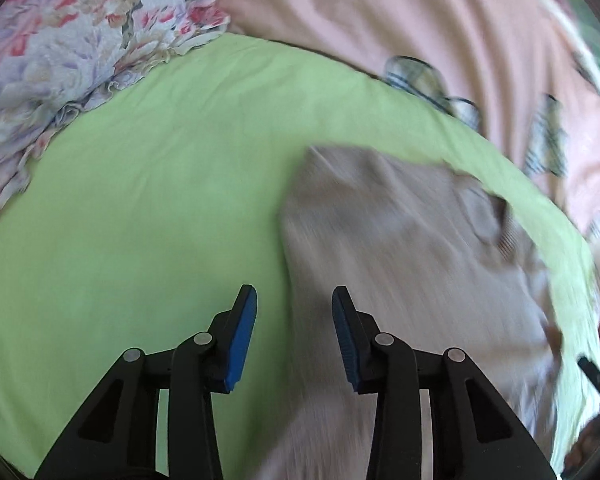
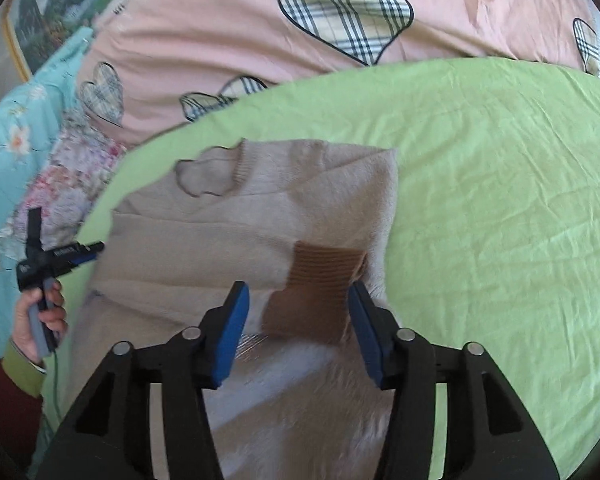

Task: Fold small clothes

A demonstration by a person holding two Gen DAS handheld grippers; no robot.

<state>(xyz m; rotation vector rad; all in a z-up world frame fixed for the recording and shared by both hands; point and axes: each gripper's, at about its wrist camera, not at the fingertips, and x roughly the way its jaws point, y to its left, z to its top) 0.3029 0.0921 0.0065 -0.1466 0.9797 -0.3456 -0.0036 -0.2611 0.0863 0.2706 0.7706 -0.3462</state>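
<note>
The left gripper point(image 1: 294, 300) is gaping wide, gripping nothing, hovering over the green sheet point(image 1: 148, 200) with the beige sweater point(image 1: 400, 240) lying at its 2 o'clock. The right gripper point(image 2: 298, 300) is also spreading wide, released, its blue pads point(image 2: 234, 336) flanking the sweater's brown ribbed cuff point(image 2: 320, 288) without clamping it. A pink heart-patterned quilt point(image 2: 220, 32) is lying at 12 o'clock.
</note>
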